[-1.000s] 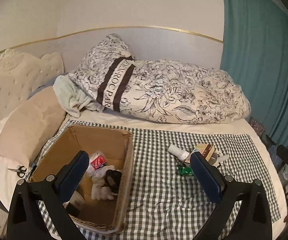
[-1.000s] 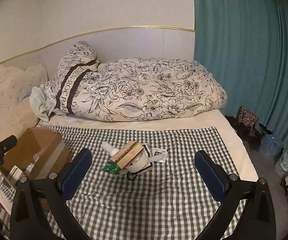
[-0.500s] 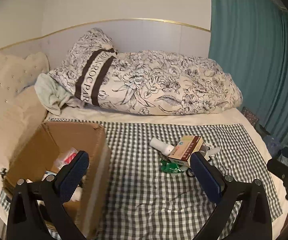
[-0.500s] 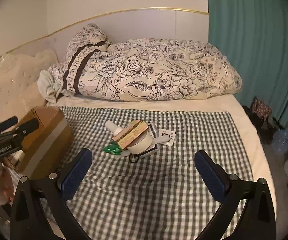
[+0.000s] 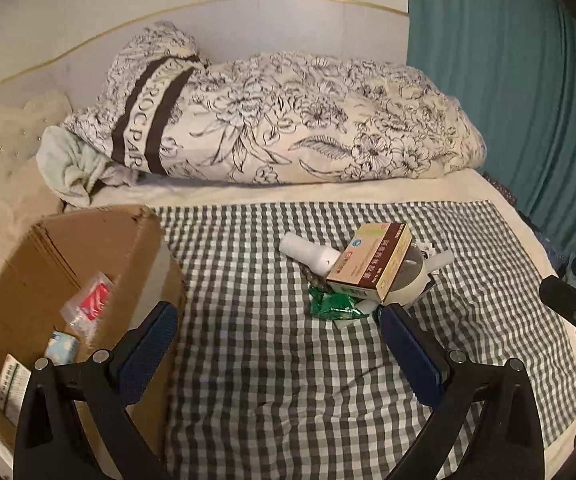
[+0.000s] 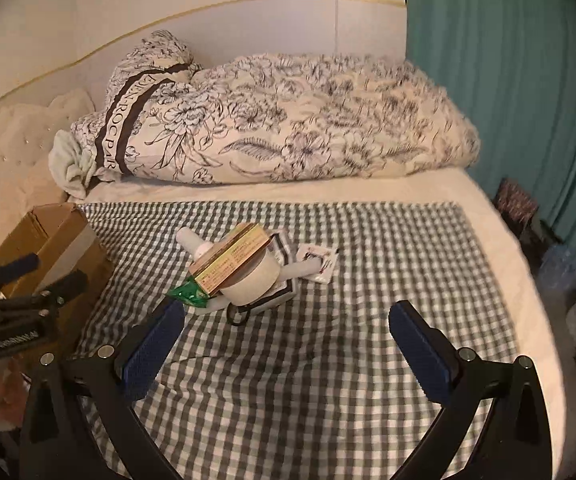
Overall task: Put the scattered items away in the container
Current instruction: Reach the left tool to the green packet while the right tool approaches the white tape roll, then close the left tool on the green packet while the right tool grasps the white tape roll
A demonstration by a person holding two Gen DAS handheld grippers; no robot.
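Observation:
A cardboard box (image 5: 88, 240) stands at the left of a checked cloth (image 5: 256, 360) on the bed; it also shows in the right wrist view (image 6: 52, 240). It holds a red-and-clear packet (image 5: 90, 304) and small cartons. A heap lies mid-cloth: a tan medicine box (image 5: 371, 264) resting on a tape roll (image 6: 252, 280), a white bottle (image 5: 307, 254), a green packet (image 5: 333, 306) and a small card (image 6: 315, 262). My left gripper (image 5: 278, 338) is open and empty, above the cloth between box and heap. My right gripper (image 6: 288, 334) is open and empty, just short of the heap.
A rolled floral duvet (image 5: 288, 120) lies along the back of the bed with a pale green towel (image 5: 72, 168) at its left. Cream pillows (image 6: 12, 152) sit at far left. A teal curtain (image 6: 507, 80) hangs at right, with bags and bottles on the floor (image 6: 559, 264).
The left gripper has swung right, away from over the box toward the heap. The right gripper has moved closer to the heap. Both stay open and empty.

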